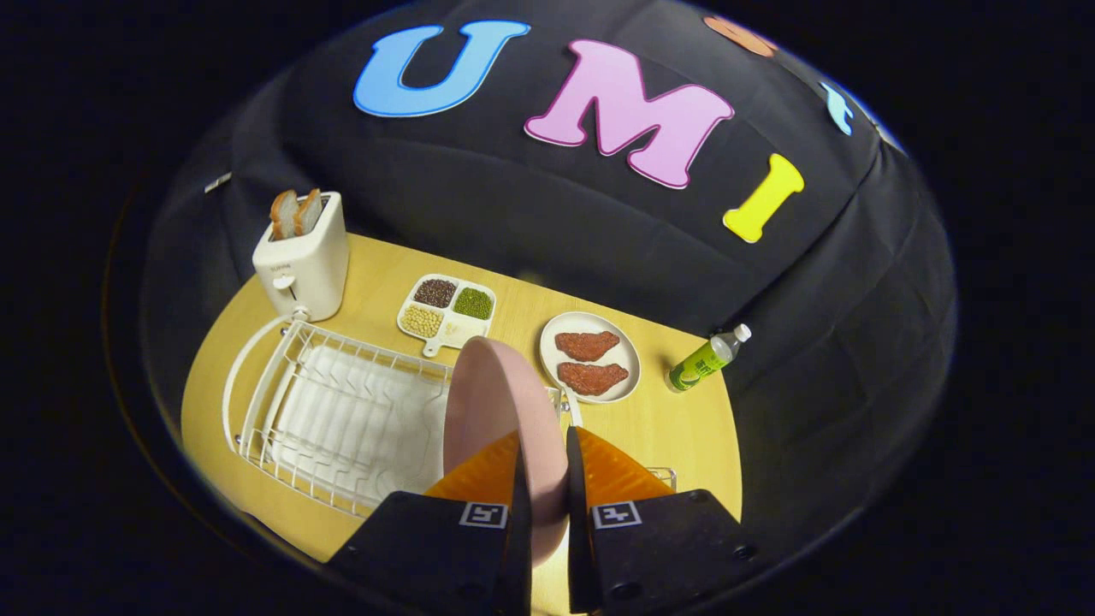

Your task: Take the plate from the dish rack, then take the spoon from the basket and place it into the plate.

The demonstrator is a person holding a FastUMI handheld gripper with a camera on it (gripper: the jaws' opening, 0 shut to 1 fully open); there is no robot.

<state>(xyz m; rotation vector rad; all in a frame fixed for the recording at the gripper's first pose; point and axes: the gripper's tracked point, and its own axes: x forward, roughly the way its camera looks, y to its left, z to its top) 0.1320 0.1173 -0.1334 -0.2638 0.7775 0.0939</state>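
On the gripper view: we are looking forward along the two fingers over a yellow table [684, 428] toward the black cloth wall.
Claw: we are seeing the gripper [547, 479] closed down narrow, both fingers pressing on the rim of the pink plate [496, 402], which is standing on edge between them and reaching ahead of the tips.
Plate position: we are holding it up over the near right end of the white dish rack [342, 411]; we are judging it free of the wires, though its lower edge is running down behind the fingers.
Step in hand: we are judging that the plate is being carried out of the rack and is needing a bare patch of table to lie on.
Doing it well: we are advising a firm pinch, a lift straight clear of the rack, then a slow tilt to flat near the table before letting go, keeping away from the white plate with two red patties [590, 355] and the green bottle [706, 359].
Other things: we are noting a toaster with bread [304, 257] and a divided tray of beans [446, 310] beyond the rack.
Hard to make out: we are not making out the spoon or its basket for certain; a bit of wire just beyond the right finger is largely hidden, so we cannot tell what it is.
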